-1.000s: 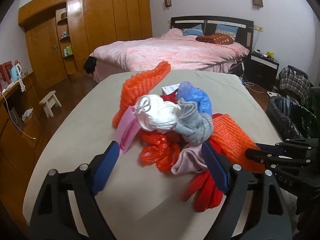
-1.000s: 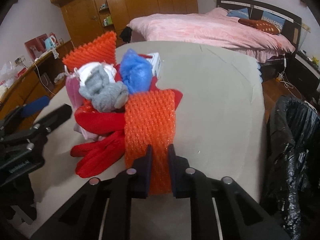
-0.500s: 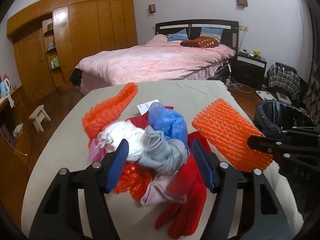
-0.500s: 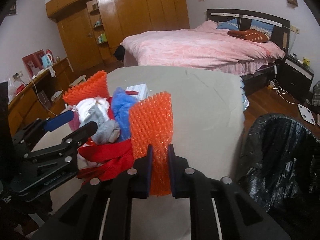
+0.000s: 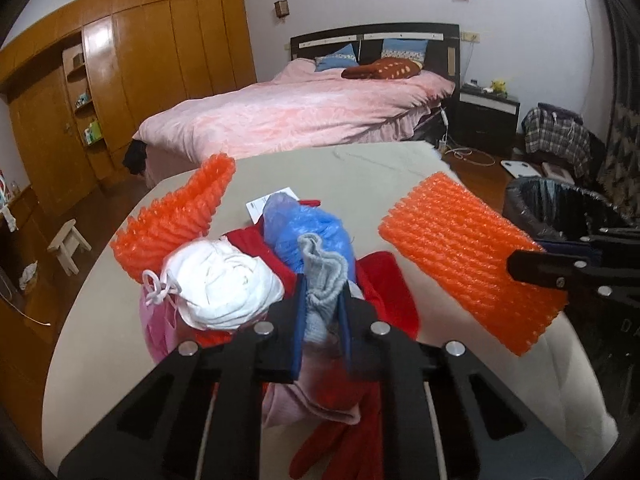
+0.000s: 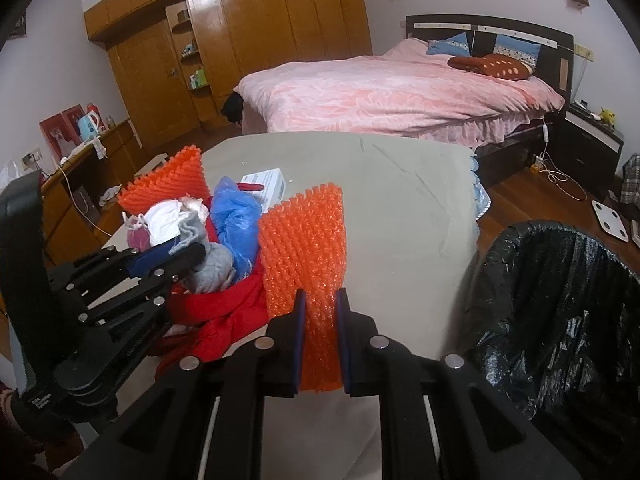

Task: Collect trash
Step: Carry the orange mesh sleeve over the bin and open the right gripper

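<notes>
A heap of trash lies on the beige table (image 5: 360, 176). My left gripper (image 5: 322, 292) is closing, and its pads squeeze the grey sock (image 5: 323, 270) at the front of the heap. Around the sock lie a white cloth (image 5: 224, 284), a blue plastic bag (image 5: 308, 228), red gloves (image 5: 386, 296) and an orange foam net (image 5: 180, 216). My right gripper (image 6: 320, 300) is shut on a second orange foam sheet (image 6: 304, 240), held raised above the table's right side. A bin lined with a black bag (image 6: 560, 300) stands to its right, beside the table.
A small white box (image 6: 266, 180) lies behind the heap. Beyond the table are a pink bed (image 5: 304, 116), a wooden wardrobe (image 5: 160, 60) and a nightstand (image 5: 488, 116). A stool (image 5: 68, 244) stands on the floor at the left.
The left gripper moved in over the heap and shut on the grey sock. The right gripper lifted the orange foam sheet off the heap, toward the bin side.
</notes>
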Tool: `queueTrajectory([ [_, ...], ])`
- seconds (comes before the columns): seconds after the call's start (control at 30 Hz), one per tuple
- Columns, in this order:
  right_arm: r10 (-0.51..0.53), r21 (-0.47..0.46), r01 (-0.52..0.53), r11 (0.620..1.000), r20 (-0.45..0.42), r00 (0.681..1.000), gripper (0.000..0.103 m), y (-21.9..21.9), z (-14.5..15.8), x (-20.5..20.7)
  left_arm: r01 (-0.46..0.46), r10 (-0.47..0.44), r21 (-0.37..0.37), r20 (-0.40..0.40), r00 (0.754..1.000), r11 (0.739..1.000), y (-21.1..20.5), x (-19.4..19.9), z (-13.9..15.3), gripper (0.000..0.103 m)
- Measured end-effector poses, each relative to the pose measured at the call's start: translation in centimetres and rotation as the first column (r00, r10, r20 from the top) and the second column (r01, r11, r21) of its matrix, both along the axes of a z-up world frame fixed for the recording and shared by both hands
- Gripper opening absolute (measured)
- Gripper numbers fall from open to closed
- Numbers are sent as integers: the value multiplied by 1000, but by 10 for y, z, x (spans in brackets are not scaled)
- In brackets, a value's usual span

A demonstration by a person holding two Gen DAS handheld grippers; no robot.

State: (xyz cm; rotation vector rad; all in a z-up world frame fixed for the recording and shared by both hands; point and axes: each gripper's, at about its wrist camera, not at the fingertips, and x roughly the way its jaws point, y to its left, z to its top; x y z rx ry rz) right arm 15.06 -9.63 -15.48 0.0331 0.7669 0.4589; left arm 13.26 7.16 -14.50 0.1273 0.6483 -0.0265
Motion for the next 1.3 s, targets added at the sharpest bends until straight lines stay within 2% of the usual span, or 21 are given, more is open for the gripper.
queueTrajectory([
  [0.2, -9, 13, 9, 1000, 24, 1000, 14, -7, 9, -5, -7, 8, -24, 39, 999, 1000, -2, -7, 13, 13],
  [0.4, -47, 37, 45, 998, 66, 997, 14, -27, 27, -13, 21, -16, -50, 109, 994, 999, -14, -15, 44, 13],
  [0.53, -91, 40, 88, 995, 97, 991, 14, -49, 39, -20, 78, -68, -72, 138, 988, 994, -36, -16, 60, 13],
  [0.77, -206, 33, 203, 979, 108, 973, 14, -98, 45, -31, 194, -181, -101, 126, 975, 976, -91, -11, 62, 13],
  [0.97, -330, 20, 330, 944, 89, 940, 14, -151, 37, -40, 294, -281, -114, 116, 953, 949, -141, -5, 57, 13],
  [1.2, -463, 3, 464, 886, 68, 884, 14, -204, 27, -49, 400, -389, -134, 100, 916, 907, -206, 11, 52, 13],
  [1.23, -477, 0, 478, 879, 65, 877, 18, -209, 26, -50, 414, -404, -141, 94, 910, 899, -216, 14, 51, 13],
  [1.3, -503, -6, 504, 864, 60, 862, 18, -219, 24, -50, 437, -428, -146, 85, 900, 888, -230, 18, 47, 14],
])
